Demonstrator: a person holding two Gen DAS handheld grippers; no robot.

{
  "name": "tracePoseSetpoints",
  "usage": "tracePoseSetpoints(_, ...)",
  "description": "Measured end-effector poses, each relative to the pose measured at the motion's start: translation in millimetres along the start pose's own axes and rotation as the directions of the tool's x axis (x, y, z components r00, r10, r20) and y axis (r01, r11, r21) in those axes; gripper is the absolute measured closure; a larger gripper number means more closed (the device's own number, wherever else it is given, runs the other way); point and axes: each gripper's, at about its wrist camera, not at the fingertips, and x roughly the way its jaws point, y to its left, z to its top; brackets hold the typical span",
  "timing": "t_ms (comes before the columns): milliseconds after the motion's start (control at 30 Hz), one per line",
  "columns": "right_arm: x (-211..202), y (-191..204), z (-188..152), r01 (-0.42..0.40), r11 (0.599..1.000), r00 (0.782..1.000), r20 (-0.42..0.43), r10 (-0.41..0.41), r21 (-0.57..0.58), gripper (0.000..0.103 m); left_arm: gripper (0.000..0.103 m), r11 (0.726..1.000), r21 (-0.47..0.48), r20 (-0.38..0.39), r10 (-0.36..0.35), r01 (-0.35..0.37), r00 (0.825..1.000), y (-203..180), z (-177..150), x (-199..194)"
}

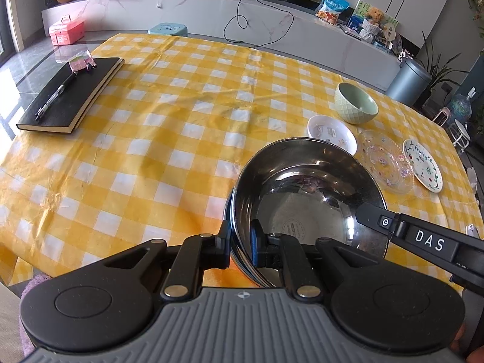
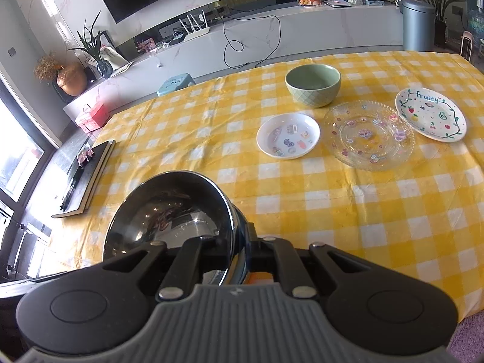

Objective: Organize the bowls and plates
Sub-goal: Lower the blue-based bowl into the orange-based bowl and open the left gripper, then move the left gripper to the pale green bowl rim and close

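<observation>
A steel bowl [image 1: 305, 193] sits near the front edge of the yellow checked table; it also shows in the right wrist view [image 2: 169, 211]. My left gripper [image 1: 240, 245] is shut on its near left rim. My right gripper [image 2: 236, 254] is shut on its right rim, and its finger shows in the left wrist view [image 1: 378, 220]. Beyond lie a green bowl [image 2: 313, 84], a small white dish [image 2: 288, 135], a clear glass plate [image 2: 368, 134] and a white "Fruity" plate [image 2: 431, 114].
A black notebook with a pen [image 1: 71, 95] lies at the table's left edge. The yellow checked cloth [image 1: 181, 115] covers the table. A grey bin [image 2: 419, 24] and a blue stool [image 2: 177, 83] stand beyond the table.
</observation>
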Motion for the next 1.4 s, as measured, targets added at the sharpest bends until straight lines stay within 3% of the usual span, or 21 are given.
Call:
tracePoseSetpoints(667, 15.3, -4.9, -0.2, 0.004, 1.000, 1.000, -0.031, -0.003, 0.008, 0.093, 0.089, 1.000, 0.025, -0.001, 0.006, -0.006, 1.000, 1.3, -0.2, 8.1)
tracePoseSetpoints(900, 5.4, -12.1, 6.8, -0.003, 1.000, 1.000, 0.017, 0.003, 0.025, 0.089, 0.089, 1.000, 0.013, 0.031, 0.005, -0.005, 1.000, 1.6, 3.7, -1.9)
tracePoseSetpoints(967, 3.8, -13.6, 7.5, -0.007, 1.000, 1.000, 0.023, 0.007, 0.029, 0.087, 0.085, 1.000, 0.010, 0.041, 0.004, -0.005, 0.999, 1.5, 5.3, -5.4)
tracePoseSetpoints(1033, 2.2, -14.8, 7.6, -0.011, 0.999, 0.999, 0.031, 0.010, 0.031, 0.078, 0.081, 1.000, 0.008, 0.057, 0.002, -0.003, 0.998, 1.1, 6.3, -9.2)
tracePoseSetpoints(1233, -6.6, -20.5, 8.7, -0.032, 0.999, 0.997, 0.069, 0.029, 0.041, 0.075, 0.072, 1.000, 0.021, 0.117, -0.023, 0.021, 0.993, -7.5, 11.7, -21.3)
tracePoseSetpoints(1400, -12.0, -30.9, 10.9, -0.019, 0.998, 0.995, 0.096, 0.013, 0.057, 0.070, 0.070, 0.997, 0.063, 0.136, -0.049, 0.041, 0.989, -25.5, 16.3, -21.5)
